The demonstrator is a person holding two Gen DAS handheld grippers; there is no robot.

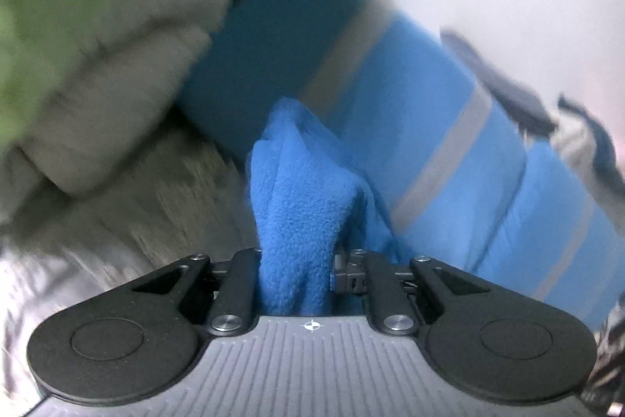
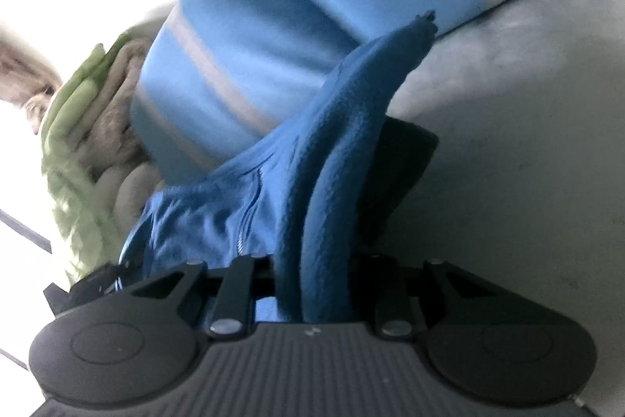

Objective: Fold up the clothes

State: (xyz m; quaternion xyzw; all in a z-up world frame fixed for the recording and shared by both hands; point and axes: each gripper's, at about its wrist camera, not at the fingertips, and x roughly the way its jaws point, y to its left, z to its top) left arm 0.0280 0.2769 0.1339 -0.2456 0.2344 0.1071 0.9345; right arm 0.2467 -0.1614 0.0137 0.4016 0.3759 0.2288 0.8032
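Both tools clamped on blue fleece garment.
Left tool and right tool pinch separate bunches of the blue fleece garment, lifting it for folding.

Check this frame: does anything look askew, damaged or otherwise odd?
Nothing looks damaged. Both the left gripper and right gripper pinch bunched folds of the blue striped fleece garment, as expected mid-fold. Motion blur hides finer detail.

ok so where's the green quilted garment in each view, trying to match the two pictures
Left wrist view: green quilted garment fills the upper left corner, blurred, above beige padded fabric.
Right wrist view: it runs down the left side, left of the beige fabric.
Shared landmark: the blue fleece garment with pale grey stripes, just right of that pile in both.
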